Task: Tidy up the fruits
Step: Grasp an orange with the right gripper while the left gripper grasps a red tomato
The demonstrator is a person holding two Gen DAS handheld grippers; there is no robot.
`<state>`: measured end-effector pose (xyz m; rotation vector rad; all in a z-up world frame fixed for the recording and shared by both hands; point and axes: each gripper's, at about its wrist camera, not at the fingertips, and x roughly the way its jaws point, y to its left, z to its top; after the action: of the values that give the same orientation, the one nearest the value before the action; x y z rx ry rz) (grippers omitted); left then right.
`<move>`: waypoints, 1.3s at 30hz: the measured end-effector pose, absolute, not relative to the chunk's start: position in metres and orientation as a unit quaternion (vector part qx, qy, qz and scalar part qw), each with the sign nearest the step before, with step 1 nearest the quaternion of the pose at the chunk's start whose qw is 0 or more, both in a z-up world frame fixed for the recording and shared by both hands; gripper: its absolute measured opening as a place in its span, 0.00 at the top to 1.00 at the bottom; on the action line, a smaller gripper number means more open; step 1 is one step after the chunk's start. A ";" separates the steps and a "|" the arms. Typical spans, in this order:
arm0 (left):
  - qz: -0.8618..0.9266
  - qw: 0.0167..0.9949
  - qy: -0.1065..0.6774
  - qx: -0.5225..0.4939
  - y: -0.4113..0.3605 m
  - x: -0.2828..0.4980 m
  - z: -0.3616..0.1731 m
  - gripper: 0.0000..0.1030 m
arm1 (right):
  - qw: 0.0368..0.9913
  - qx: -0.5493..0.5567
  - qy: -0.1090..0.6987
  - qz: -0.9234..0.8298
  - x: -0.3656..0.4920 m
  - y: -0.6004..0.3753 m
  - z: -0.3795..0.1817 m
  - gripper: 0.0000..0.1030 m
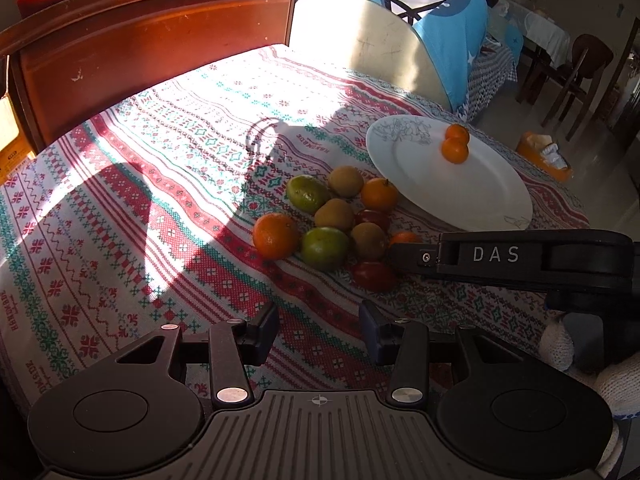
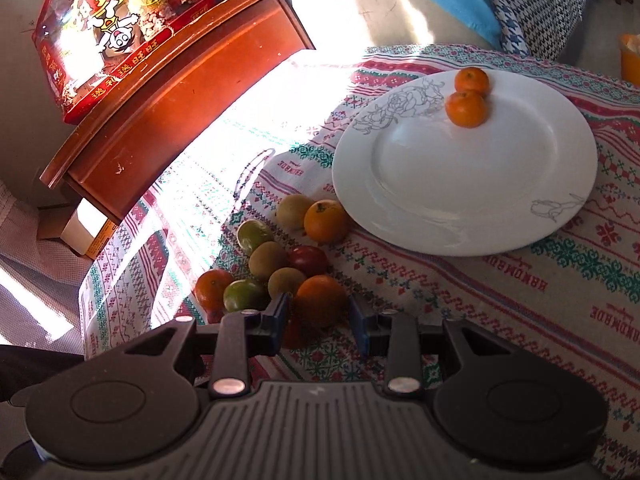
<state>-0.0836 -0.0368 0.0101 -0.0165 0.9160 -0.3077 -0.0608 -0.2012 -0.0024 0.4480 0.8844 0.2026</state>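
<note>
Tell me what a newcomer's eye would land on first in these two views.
First, the white plate on the patterned tablecloth, bare but for two small oranges touching at its far rim. Next, the heap of mixed fruit beside the plate, where the right gripper stands open around an orange. The left gripper hangs open above bare cloth.

A patterned tablecloth (image 2: pixel 520 280) carries a white plate (image 2: pixel 460 184) and loose fruits (image 2: pixel 288 256).
</note>
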 end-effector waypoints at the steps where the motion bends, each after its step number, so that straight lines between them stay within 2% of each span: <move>1: -0.148 0.885 0.441 -0.007 -0.037 -0.084 0.010 0.59 | 0.876 0.213 0.423 0.096 -0.061 -0.201 -0.002 0.69; 5: -0.150 0.885 0.440 -0.004 -0.039 -0.084 0.007 0.60 | 0.880 0.203 0.420 0.096 -0.061 -0.200 -0.002 0.73; 24: -0.170 0.886 0.432 -0.006 -0.068 -0.076 0.003 0.63 | 0.868 0.286 0.405 0.020 -0.082 -0.238 0.005 0.73; 30: -0.176 0.888 0.424 0.021 -0.084 -0.072 -0.002 0.63 | 0.866 0.291 0.406 0.018 -0.082 -0.238 0.004 0.73; 37: -0.180 0.889 0.420 0.019 -0.083 -0.070 -0.002 0.76 | 0.864 0.296 0.407 0.017 -0.081 -0.239 0.003 0.73; 39: -0.182 0.890 0.419 0.017 -0.082 -0.070 -0.002 0.76 | 0.864 0.296 0.407 0.018 -0.081 -0.239 0.003 0.73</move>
<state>-0.0702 -0.0824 -0.0021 0.0355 0.8700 -0.3772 -0.0812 -0.2389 0.0029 0.6195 0.8537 0.0368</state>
